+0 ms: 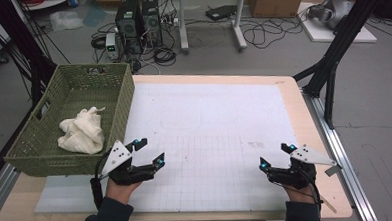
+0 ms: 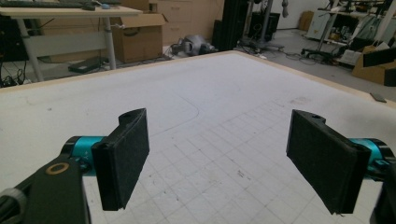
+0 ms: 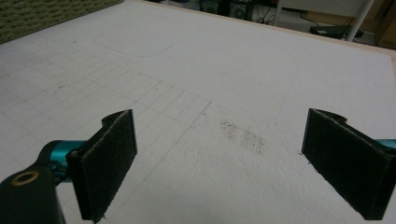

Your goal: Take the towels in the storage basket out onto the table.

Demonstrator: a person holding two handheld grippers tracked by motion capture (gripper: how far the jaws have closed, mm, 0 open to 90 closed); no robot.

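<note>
White cloth (image 1: 82, 130) lies crumpled in the green woven basket (image 1: 118, 101) at the table's left edge in the high view, probably dropped there, while the left gripper (image 1: 150, 151) hovers just beside the basket and the right gripper (image 1: 276, 156) hangs well apart near the right edge, both hands low and pointing forward over the gridded white mat (image 1: 210, 135). In the left gripper view the jaws stand wide with nothing between them. The right gripper view shows the same wide, empty spread above a faint smudge (image 3: 243, 135).

Green woven basket (image 1: 118, 101), cream-white cloth (image 1: 82, 130), white gridded mat (image 1: 210, 135), black tools with teal accents.
</note>
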